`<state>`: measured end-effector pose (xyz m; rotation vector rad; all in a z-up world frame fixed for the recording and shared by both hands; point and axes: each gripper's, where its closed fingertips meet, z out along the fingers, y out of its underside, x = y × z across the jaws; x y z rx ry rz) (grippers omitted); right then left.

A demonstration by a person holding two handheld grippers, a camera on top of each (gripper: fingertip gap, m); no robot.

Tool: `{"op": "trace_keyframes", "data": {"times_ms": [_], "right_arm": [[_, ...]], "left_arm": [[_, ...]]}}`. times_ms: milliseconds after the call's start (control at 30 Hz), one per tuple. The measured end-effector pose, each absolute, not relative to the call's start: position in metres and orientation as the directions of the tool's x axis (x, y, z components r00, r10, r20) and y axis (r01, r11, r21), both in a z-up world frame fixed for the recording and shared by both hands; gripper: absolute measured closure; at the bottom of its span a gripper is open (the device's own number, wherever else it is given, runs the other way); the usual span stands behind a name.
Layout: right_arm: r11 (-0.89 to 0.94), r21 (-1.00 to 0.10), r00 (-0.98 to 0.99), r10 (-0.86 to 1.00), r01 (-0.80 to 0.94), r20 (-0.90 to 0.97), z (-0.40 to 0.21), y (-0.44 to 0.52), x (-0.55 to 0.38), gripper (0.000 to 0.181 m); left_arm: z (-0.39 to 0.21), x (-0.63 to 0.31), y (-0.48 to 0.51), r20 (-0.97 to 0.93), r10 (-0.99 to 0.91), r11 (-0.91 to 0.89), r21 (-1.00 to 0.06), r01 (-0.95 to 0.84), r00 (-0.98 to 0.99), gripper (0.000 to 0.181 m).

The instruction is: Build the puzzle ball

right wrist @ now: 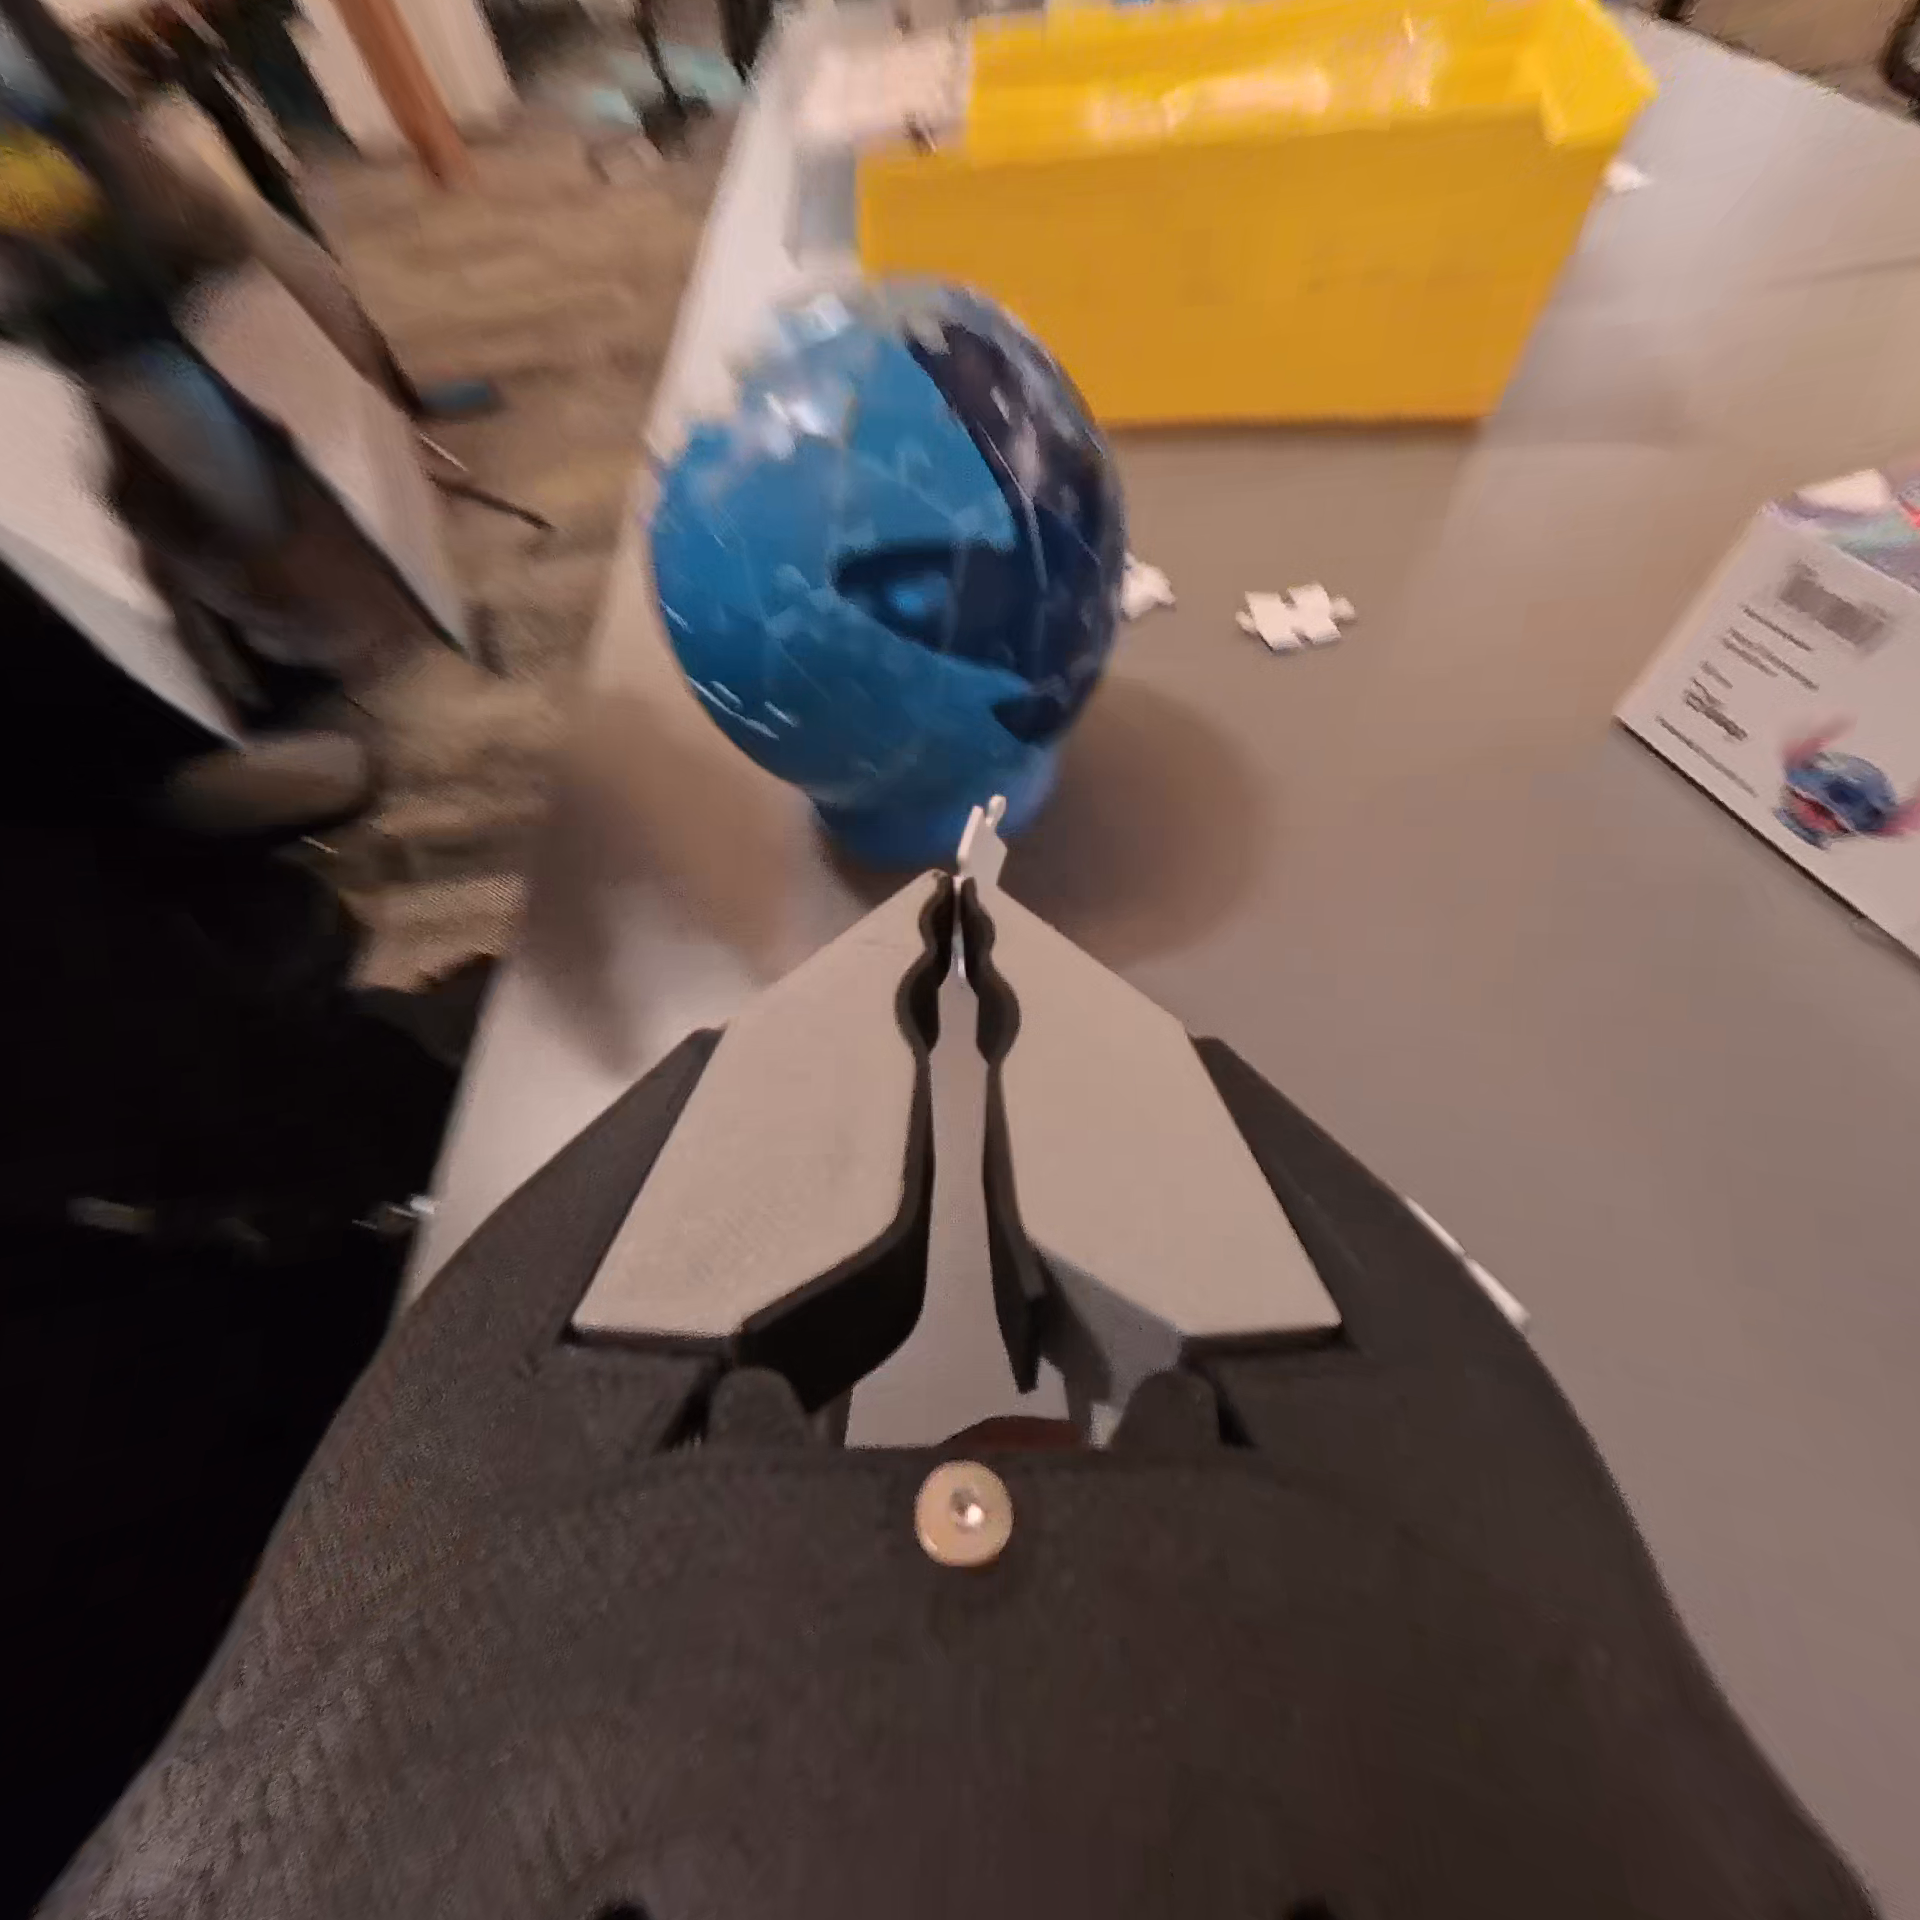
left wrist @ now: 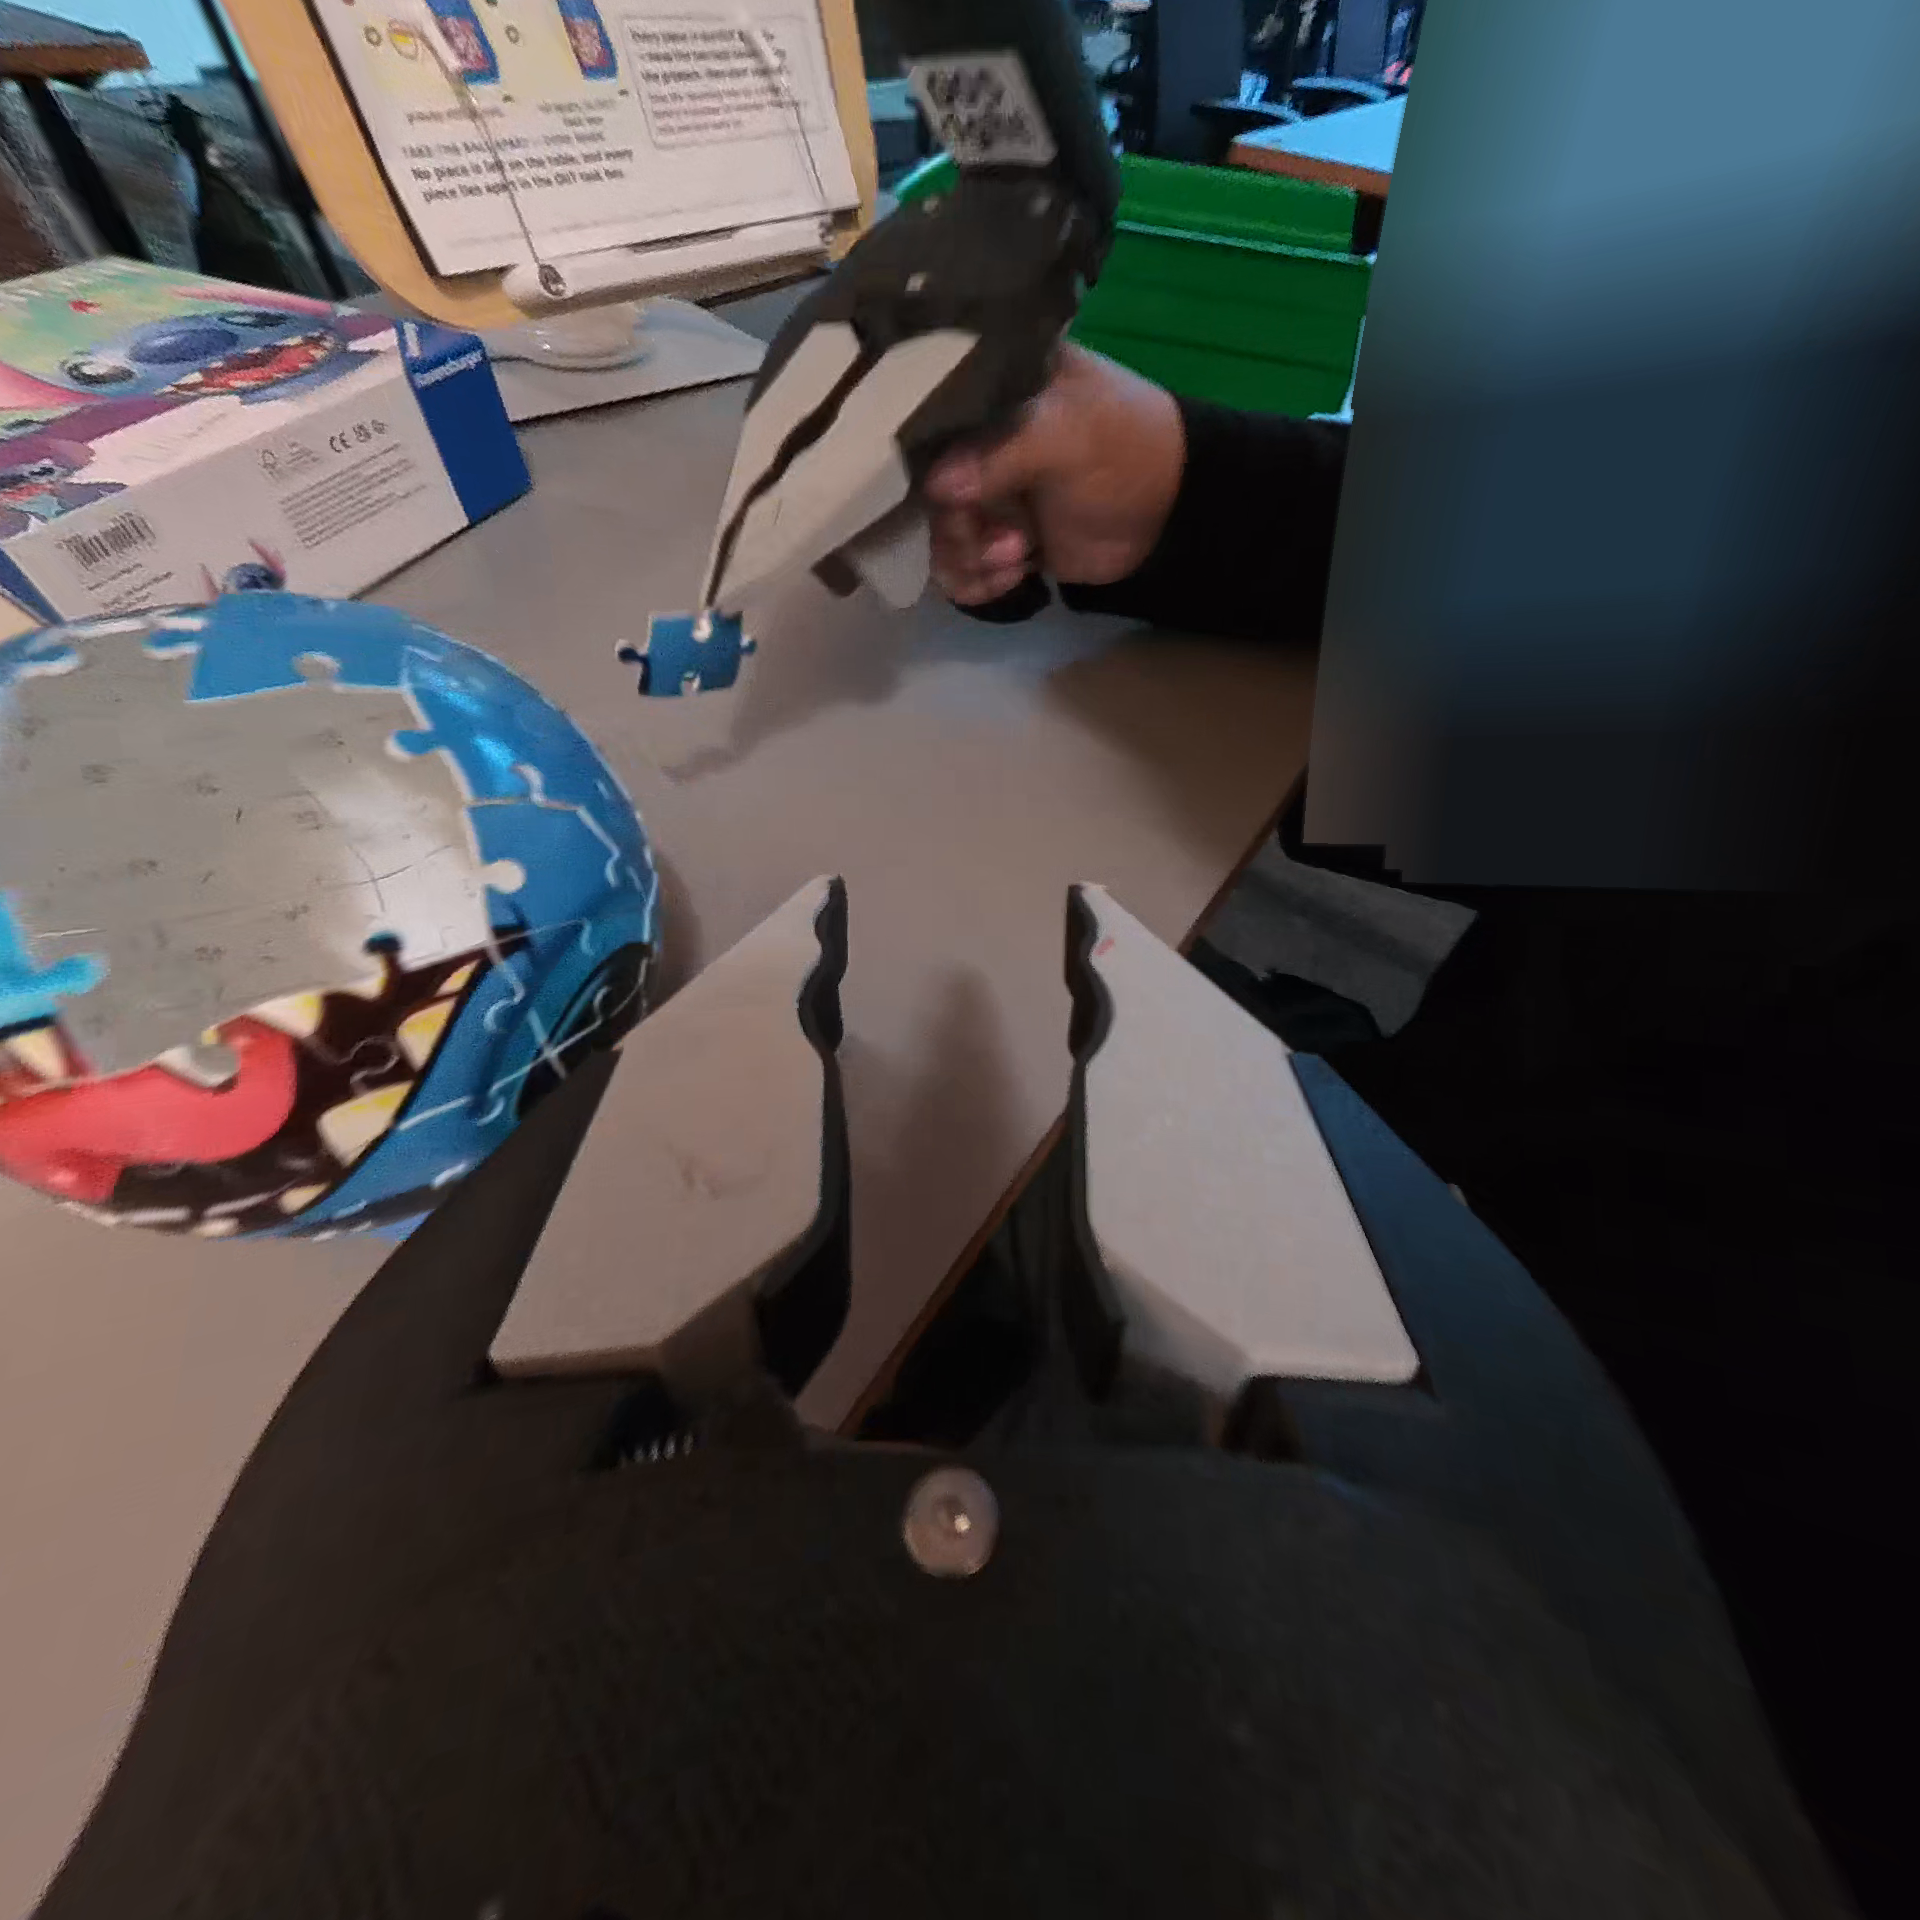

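Note:
The partly built puzzle ball stands on the grey table, blue with a red mouth and an open grey gap on its upper side. It also shows in the right wrist view, blurred. My left gripper is open and empty, just right of the ball, over the table's front edge. My right gripper is shut on a blue puzzle piece, seen edge-on with its white back in its own view. In the left wrist view that gripper holds the piece above the table, behind the ball.
The puzzle's box lies behind the ball, also at the right edge of the right wrist view. An instruction sheet on a stand, a green bin and a yellow bin stand at the back. Loose white pieces lie by the ball. Spacing between my two grippers at the tips: around 12 cm.

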<state>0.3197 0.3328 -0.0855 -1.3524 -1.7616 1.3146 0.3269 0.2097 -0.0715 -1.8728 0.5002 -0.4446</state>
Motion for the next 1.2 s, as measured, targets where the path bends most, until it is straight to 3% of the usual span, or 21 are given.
{"op": "trace_keyframes", "data": {"times_ms": [100,200,367,467,567,633,700,767,933,1067,1200], "right_arm": [[-0.163,-0.948,-0.464,0.841,0.274,-0.278,-0.047,0.309,0.327,0.181],[-0.364,-0.899,-0.569,0.696,0.244,-0.437,-0.023,0.293,0.335,0.181],[-0.44,-0.864,-0.652,0.584,0.247,-0.484,-0.013,0.276,0.345,0.181],[-0.263,-0.952,-0.653,0.696,0.157,-0.299,-0.014,0.264,0.349,0.181],[0.203,-0.978,-0.58,0.792,-0.042,0.189,-0.02,0.241,0.359,0.181],[0.568,-0.814,-0.417,0.715,-0.122,0.561,-0.031,0.234,0.36,0.181],[0.793,-0.595,-0.24,0.556,-0.134,0.796,-0.034,0.233,0.358,0.181],[0.872,-0.469,-0.17,0.446,-0.14,0.879,-0.036,0.229,0.36,0.181],[0.944,-0.302,-0.121,0.288,-0.129,0.95,-0.046,0.226,0.36,0.181],[0.957,-0.254,-0.106,0.241,-0.142,0.965,-0.05,0.22,0.36,0.181],[0.939,-0.298,-0.107,0.283,-0.169,0.953,-0.049,0.215,0.361,0.181]], "left_arm": [[-0.072,0.345,0.226,0.067,-0.512,-0.301,-0.948,-0.105,0.856,0.144],[-0.065,0.36,0.239,0.111,-0.504,-0.286,-0.957,-0.045,0.857,0.145],[-0.055,0.355,0.262,0.085,-0.422,-0.25,-0.968,-0.026,0.903,0.141],[-0.049,0.35,0.263,0.079,-0.405,-0.215,-0.977,-0.011,0.911,0.142],[-0.051,0.349,0.257,0.055,-0.421,-0.187,-0.982,-0.027,0.905,0.142],[-0.061,0.345,0.254,0.015,-0.417,-0.198,-0.977,-0.075,0.909,0.143],[-0.075,0.345,0.25,-0.036,-0.428,-0.218,-0.966,-0.142,0.903,0.142],[-0.085,0.346,0.246,-0.087,-0.44,-0.215,-0.956,-0.199,0.894,0.142],[-0.103,0.344,0.247,-0.164,-0.439,-0.223,-0.932,-0.284,0.884,0.142],[-0.099,0.344,0.25,-0.156,-0.44,-0.194,-0.945,-0.264,0.884,0.142],[-0.078,0.349,0.248,-0.163,-0.449,-0.088,-0.97,-0.225,0.878,0.144]]}}
